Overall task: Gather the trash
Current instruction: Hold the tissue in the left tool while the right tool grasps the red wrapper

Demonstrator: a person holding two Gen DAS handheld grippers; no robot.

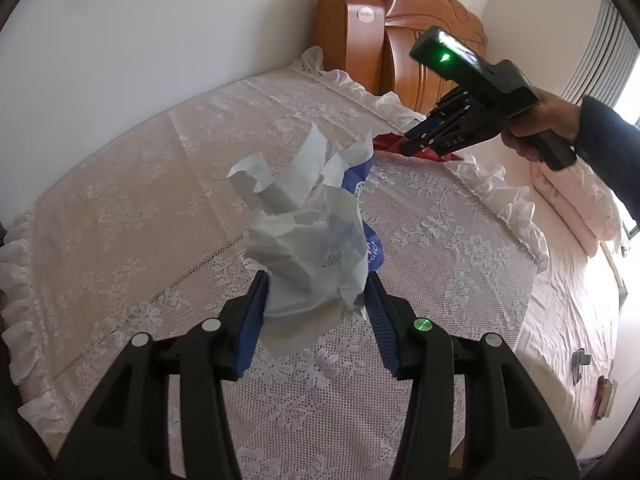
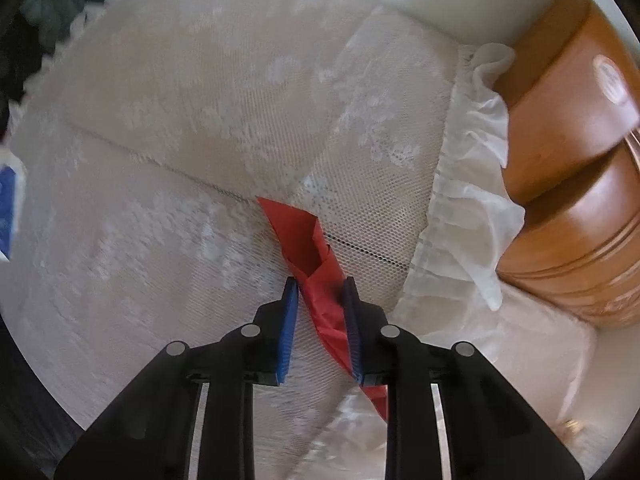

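The left claw is clamped on a crumpled wad of white paper with a blue printed wrapper bunched into it; both blue pads press the lower part of the wad, which stands up and away from the lace cover of the bed; the wad's torn points fan out above the pads.

The right claw, held in a person's hand with a dark sleeve, points steeply down at the bed near the wooden headboard; its jaws are drawn in on a strip of red paper, the pads pinching the strip where it narrows; the strip's upper end lies flat on the lace, folded over on itself, and its lower end trails out under the claw towards the camera; in the left wrist view the red paper shows only as a sliver beside the claw's tip.

The white ruffled edge of the cover runs just beside the red strip, between it and the headboard; a pink quilt lies folded beyond the ruffle.
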